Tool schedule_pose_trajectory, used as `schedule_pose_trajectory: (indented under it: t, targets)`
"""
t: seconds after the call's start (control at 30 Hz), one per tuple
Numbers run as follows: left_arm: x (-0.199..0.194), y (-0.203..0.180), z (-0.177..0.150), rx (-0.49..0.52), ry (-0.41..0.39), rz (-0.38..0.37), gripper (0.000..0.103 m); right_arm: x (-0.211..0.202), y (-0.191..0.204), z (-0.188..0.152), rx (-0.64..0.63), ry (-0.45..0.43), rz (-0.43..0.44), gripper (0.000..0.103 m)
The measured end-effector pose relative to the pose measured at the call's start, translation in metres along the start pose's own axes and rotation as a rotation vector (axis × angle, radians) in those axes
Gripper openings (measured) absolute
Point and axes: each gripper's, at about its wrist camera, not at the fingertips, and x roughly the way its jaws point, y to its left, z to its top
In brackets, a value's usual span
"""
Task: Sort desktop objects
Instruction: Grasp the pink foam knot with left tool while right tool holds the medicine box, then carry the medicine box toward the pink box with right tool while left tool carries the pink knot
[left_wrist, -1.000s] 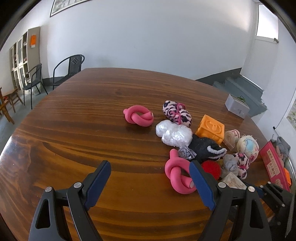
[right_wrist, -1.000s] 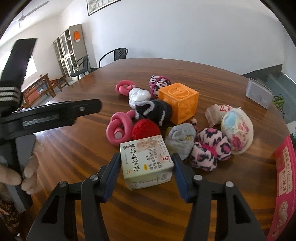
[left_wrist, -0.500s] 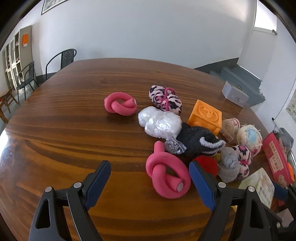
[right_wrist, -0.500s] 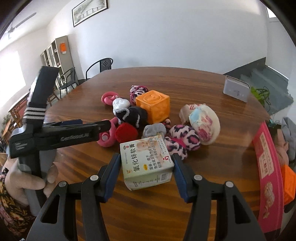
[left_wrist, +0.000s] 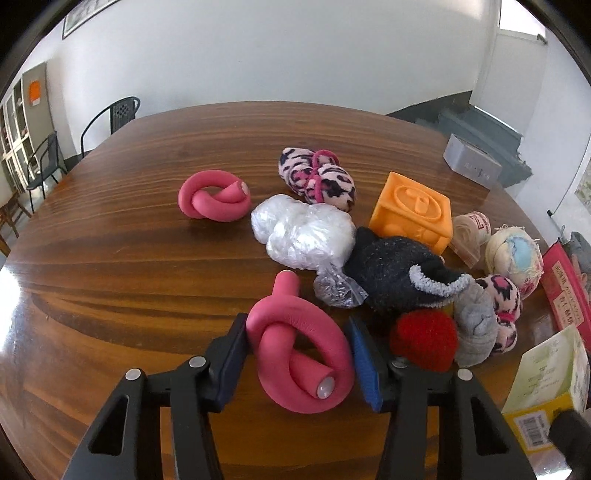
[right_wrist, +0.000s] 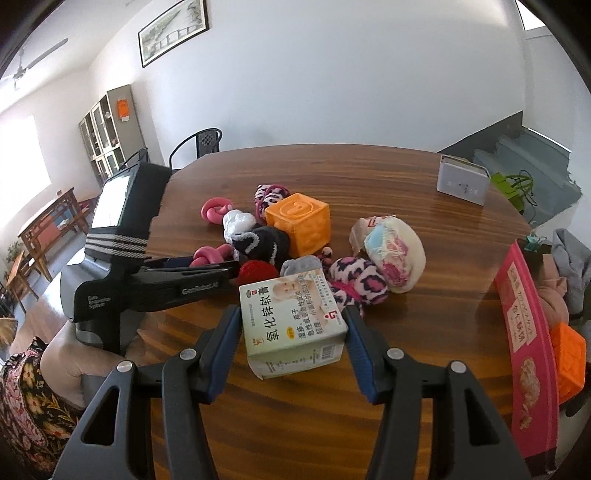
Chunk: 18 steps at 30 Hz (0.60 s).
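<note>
Pink knotted foam tube (left_wrist: 299, 354) sits low in the centre of my left view, between the blue pads of my left gripper (left_wrist: 297, 365), whose jaws are closing on it.

Both pads look to be touching the knot's sides as it lies on the wooden table (left_wrist: 129, 258). A second pink knot (left_wrist: 214, 195) lies upper left of it, well apart. To the right I see the pile: a clear plastic bag (left_wrist: 303, 236), a black sock (left_wrist: 399, 277), a red pompom (left_wrist: 424, 339) and an orange cube (left_wrist: 413, 210). My right gripper (right_wrist: 293, 332) is clamped on a white ointment box (right_wrist: 291, 325) with Chinese print, held at the lower centre of its view.
</note>
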Motion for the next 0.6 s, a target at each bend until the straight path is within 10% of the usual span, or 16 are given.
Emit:
schedule_pose_trajectory:
  t: [0.6]
  targets:
    - [-0.078, 0.011, 0.006, -0.053, -0.247, -0.002, 0.054, -0.004, -0.013, 0.004, 0.059, -0.055, -0.031, 0.059]
